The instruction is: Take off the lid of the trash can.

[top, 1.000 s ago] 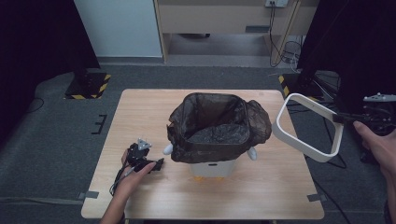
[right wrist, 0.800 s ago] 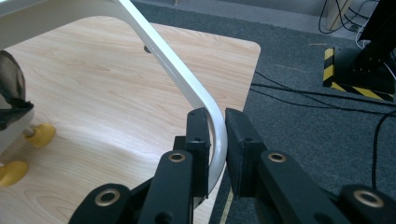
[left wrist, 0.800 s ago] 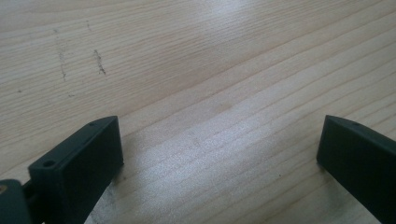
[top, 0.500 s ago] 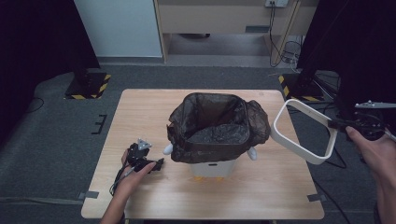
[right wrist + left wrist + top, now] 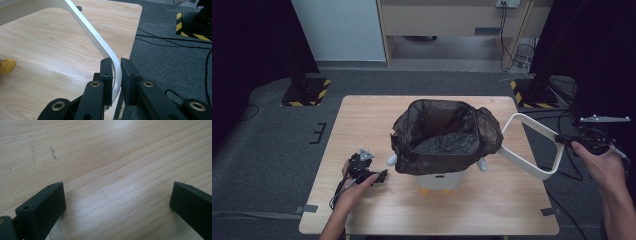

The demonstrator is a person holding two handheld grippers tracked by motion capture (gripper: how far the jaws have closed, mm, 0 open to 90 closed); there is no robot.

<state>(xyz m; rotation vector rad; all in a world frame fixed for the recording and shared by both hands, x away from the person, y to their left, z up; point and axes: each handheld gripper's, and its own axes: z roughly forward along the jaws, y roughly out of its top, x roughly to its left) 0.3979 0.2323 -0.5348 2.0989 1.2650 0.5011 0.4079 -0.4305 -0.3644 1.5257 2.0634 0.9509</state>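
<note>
1. Fingers of the right gripper [image 5: 116, 75] are pinched onto the rounded corner of the white rim frame [image 5: 532, 147], which hangs tilted off the bench's right edge, just beside the bin.
2. Fingers of the left gripper [image 5: 371, 176] stand wide apart with nothing between them, low over the bench [image 5: 492, 210] near its front left corner.
3. Right hand [image 5: 604, 162] reaches in from beyond the right edge.
4. Light wood bench carries a white bin [image 5: 439, 181] lined with a dark bag [image 5: 442, 132] at its middle; grey carpet [image 5: 272, 150] surrounds it.
</note>
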